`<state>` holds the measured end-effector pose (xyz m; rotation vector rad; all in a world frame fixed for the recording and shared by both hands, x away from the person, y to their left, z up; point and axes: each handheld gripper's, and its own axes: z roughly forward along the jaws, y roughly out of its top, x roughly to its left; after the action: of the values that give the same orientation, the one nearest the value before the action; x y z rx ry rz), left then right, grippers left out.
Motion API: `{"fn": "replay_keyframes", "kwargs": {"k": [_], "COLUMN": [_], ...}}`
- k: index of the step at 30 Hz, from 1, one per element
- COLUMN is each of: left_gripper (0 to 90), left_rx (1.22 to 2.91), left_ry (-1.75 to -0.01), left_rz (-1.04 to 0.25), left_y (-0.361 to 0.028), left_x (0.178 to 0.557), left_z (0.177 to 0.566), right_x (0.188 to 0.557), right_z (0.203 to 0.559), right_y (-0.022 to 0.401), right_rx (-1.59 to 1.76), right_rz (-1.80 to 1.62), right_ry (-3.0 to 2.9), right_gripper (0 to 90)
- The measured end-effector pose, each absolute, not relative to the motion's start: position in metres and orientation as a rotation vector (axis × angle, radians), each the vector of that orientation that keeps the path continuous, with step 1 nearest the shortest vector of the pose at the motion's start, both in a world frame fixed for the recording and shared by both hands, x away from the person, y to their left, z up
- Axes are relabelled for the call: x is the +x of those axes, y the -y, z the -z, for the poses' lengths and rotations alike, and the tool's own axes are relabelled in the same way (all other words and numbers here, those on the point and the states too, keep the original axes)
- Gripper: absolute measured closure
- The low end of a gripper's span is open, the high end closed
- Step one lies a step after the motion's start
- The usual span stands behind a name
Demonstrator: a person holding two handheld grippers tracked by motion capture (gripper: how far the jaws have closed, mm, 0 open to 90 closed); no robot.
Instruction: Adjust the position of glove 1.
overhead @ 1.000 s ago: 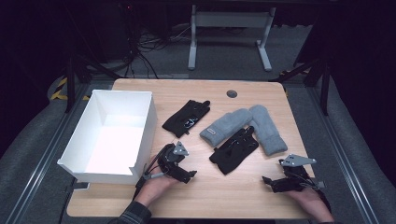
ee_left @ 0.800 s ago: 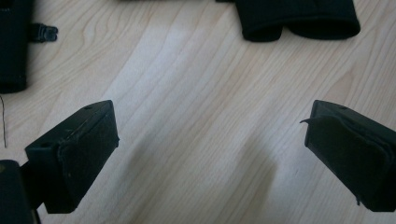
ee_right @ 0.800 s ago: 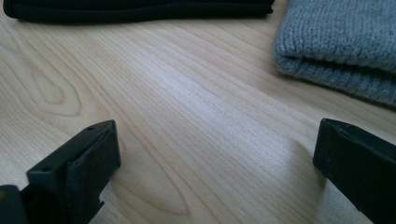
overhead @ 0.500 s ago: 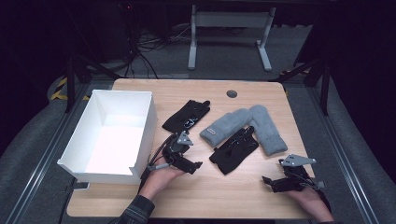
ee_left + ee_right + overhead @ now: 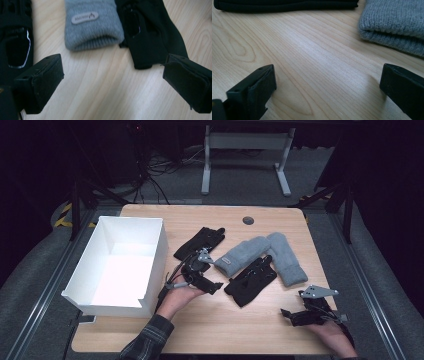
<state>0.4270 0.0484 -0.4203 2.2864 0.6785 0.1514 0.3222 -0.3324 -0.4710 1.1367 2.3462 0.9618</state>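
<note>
Two grey mittens [image 5: 245, 254] [image 5: 287, 261] lie in a V at the table's middle. One black glove [image 5: 200, 242] lies behind them to the left and another [image 5: 250, 281] in front. My left gripper [image 5: 211, 272] stands open just short of the left mitten's cuff. In the left gripper view the cuff with its label [image 5: 92, 25] sits ahead of the open left gripper [image 5: 112, 82], flanked by the black gloves [image 5: 15, 37] [image 5: 150, 32]. My right gripper [image 5: 291, 316] rests open near the front right edge. The right gripper [image 5: 327, 92] holds nothing, with a mitten [image 5: 394, 25] beyond it.
An open white box [image 5: 90, 290] stands on the left side of the wooden table [image 5: 240, 335]. A round dark grommet [image 5: 248, 220] sits near the far edge. A desk frame stands on the floor behind the table.
My left gripper has moved forward and to the right, away from the box and closer to the grey mitten's cuff. The right gripper has stayed in place.
</note>
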Motion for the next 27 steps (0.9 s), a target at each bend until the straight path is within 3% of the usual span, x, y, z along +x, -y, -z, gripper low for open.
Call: {"fn": "replay_keyframes", "kwargs": {"k": [17, 27], "left_gripper": [4.6, 14.6], "left_rx": [2.257, 2.241], "left_ry": [-0.659, -0.646], "left_rz": [-0.149, -0.163], "left_y": [-0.013, 0.010], "left_x": [0.474, 0.495], "left_z": [0.411, 0.413], "right_x": [0.322, 0.322], "right_z": [0.471, 0.471], "right_y": [0.332, 0.332], "right_rx": [1.136, 1.136], "right_rz": [-0.961, -0.961], "right_ry": [-2.348, -2.348], "right_gripper": [0.9, 0.9]}}
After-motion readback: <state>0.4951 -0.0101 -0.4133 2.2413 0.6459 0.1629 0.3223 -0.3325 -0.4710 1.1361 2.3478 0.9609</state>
